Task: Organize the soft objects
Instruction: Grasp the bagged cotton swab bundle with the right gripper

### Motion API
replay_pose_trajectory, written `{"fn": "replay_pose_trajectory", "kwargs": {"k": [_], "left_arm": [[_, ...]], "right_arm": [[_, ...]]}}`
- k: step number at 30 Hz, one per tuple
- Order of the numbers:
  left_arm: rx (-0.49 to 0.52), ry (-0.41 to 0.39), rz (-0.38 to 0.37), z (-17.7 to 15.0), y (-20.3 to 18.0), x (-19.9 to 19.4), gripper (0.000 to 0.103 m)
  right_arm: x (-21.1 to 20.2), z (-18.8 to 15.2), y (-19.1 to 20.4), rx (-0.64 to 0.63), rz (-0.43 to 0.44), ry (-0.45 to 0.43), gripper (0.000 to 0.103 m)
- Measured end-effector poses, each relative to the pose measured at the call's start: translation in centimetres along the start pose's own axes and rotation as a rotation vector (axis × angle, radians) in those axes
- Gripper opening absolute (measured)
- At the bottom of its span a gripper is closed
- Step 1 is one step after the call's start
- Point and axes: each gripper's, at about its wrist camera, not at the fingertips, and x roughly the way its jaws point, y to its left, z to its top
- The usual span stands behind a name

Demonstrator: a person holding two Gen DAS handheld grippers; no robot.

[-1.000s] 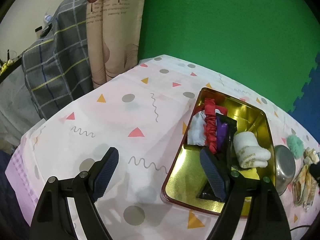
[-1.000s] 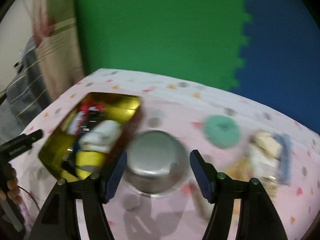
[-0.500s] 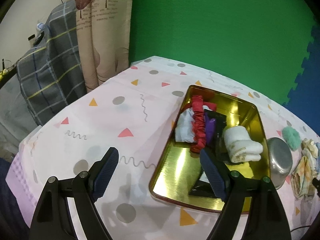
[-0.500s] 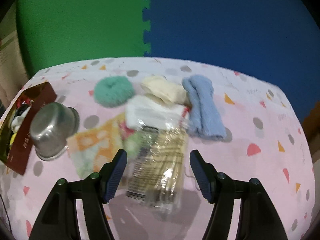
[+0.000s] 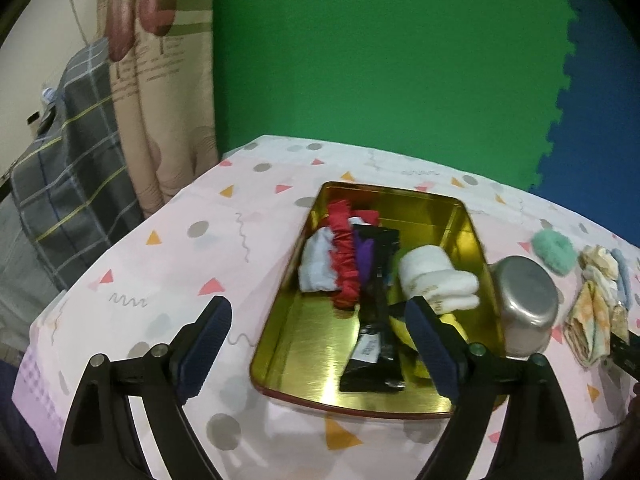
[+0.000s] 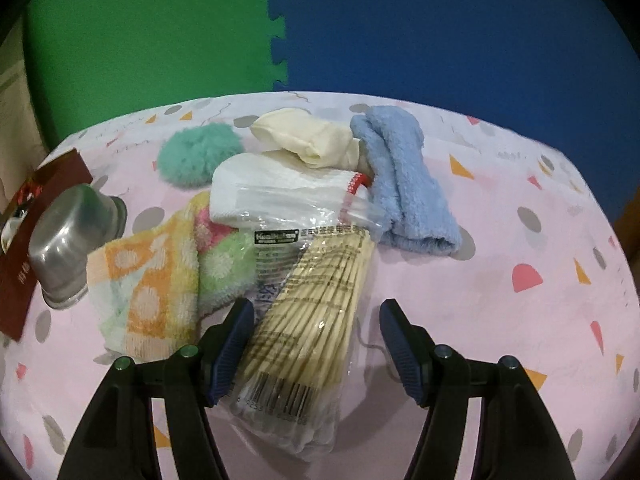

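Observation:
A gold tin (image 5: 320, 364) holds a red scrunchie (image 5: 346, 256), a white cloth (image 5: 316, 264), a black packet (image 5: 378, 312) and a rolled white towel (image 5: 436, 280). My left gripper (image 5: 316, 336) hovers over the tin's near end, its jaws opening with nothing gripped between them. My right gripper (image 6: 316, 336) is open and straddles the near end of a clear bag of wooden sticks (image 6: 316, 300) without pressing it. Behind the bag lie a blue towel (image 6: 404, 184), a cream cloth (image 6: 304, 136), a white cloth (image 6: 276, 188), a green fluffy scrunchie (image 6: 196, 152) and an orange-green towel (image 6: 156, 280).
An upturned steel bowl (image 6: 68, 248) stands between the tin's dark red outer wall (image 6: 16, 280) and the pile, touching the tin's right side (image 5: 524, 304). Green and blue foam mats back the table. A curtain (image 5: 160, 100) and checked cloth (image 5: 68, 160) hang at the left.
The right wrist view swung from the tin and bowl to the pile on the right, then dropped closer over the bag. The left gripper shifted slightly, and its jaws stand a little wider.

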Motion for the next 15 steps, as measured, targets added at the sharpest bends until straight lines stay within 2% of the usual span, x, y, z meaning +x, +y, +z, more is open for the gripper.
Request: {"fn": "replay_pose_trajectory", "kwargs": {"k": [5, 6, 7, 10, 15], "left_arm": [[0.03, 0.004, -0.061, -0.2, -1.6, -0.5, 0.087], [0.038, 0.004, -0.083, -0.3, -2.1, -0.7, 0.087], [0.041, 0.004, -0.09, -0.3, -2.4, -0.8, 0.087], [0.066, 0.011, -0.117, -0.5, -3.9, -1.1, 0.087], [0.161, 0.01, -0.171, -0.6, -7.8, -2.1, 0.087]], "right_arm": [[-0.3, -0.2, 0.0, 0.003, 0.004, -0.004, 0.066], [-0.3, -0.2, 0.0, 0.0, 0.003, -0.005, 0.062], [-0.5, -0.3, 0.0, -0.003, 0.004, -0.01, 0.052], [-0.9, -0.7, -0.5, -0.005, 0.009, -0.015, 0.044], [-1.6, -1.4, -2.0, -0.008, 0.009, -0.018, 0.037]]}}
